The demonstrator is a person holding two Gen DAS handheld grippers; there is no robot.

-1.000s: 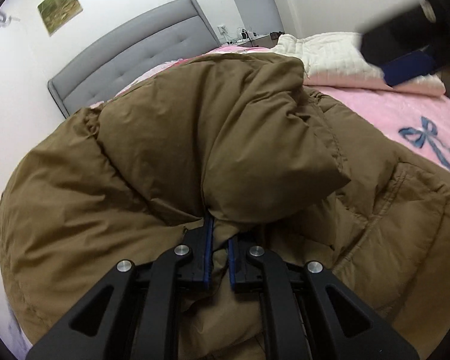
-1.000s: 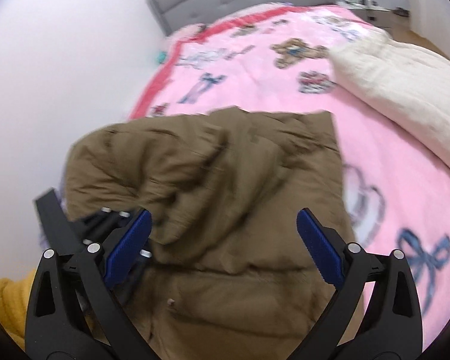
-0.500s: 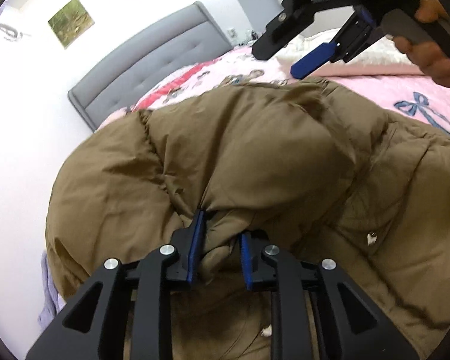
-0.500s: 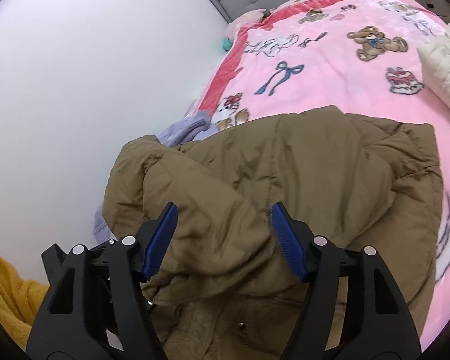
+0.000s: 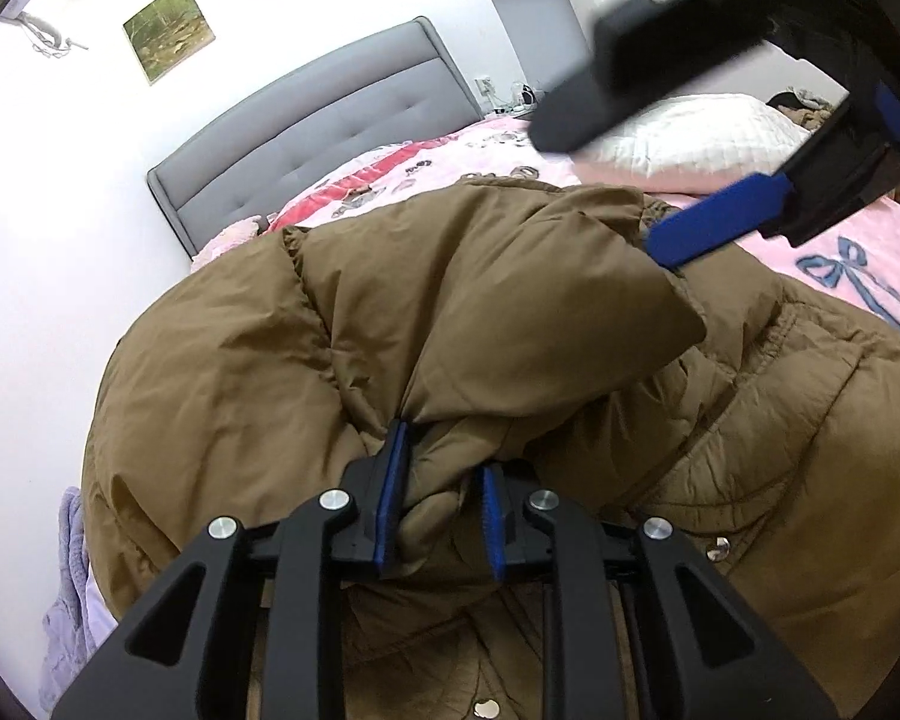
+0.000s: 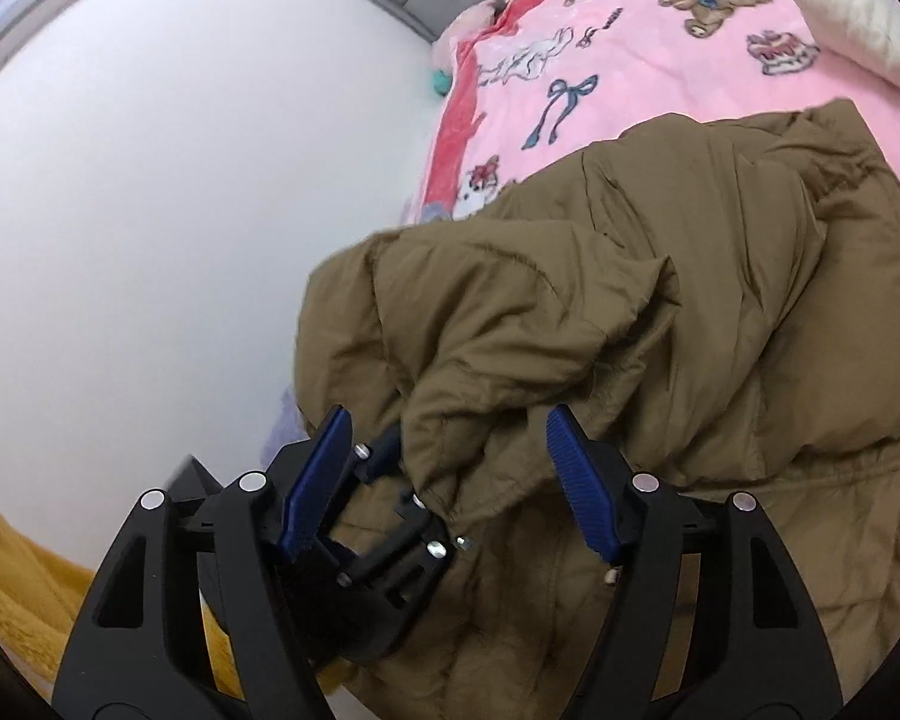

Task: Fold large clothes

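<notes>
The left gripper [image 5: 438, 501] is clamped on a bunched fold of the brown puffer jacket [image 5: 480, 324], which lies heaped on the pink printed blanket [image 6: 630, 54]. The right gripper [image 6: 450, 480] has its jaws apart, lately reopening a little, with a jacket edge between them unpinched. At twelve o'clock stands the grey headboard [image 5: 306, 138]; at two o'clock a white quilt [image 5: 690, 132].

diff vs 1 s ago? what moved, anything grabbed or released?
The right gripper swung in from the far side over the brown jacket; its jaws have narrowed but remain open, with a fold between them, nothing gripped. The left gripper has eased slightly yet keeps its pinch on the jacket's bunched fabric. The jacket stays on the pink bedspread.
</notes>
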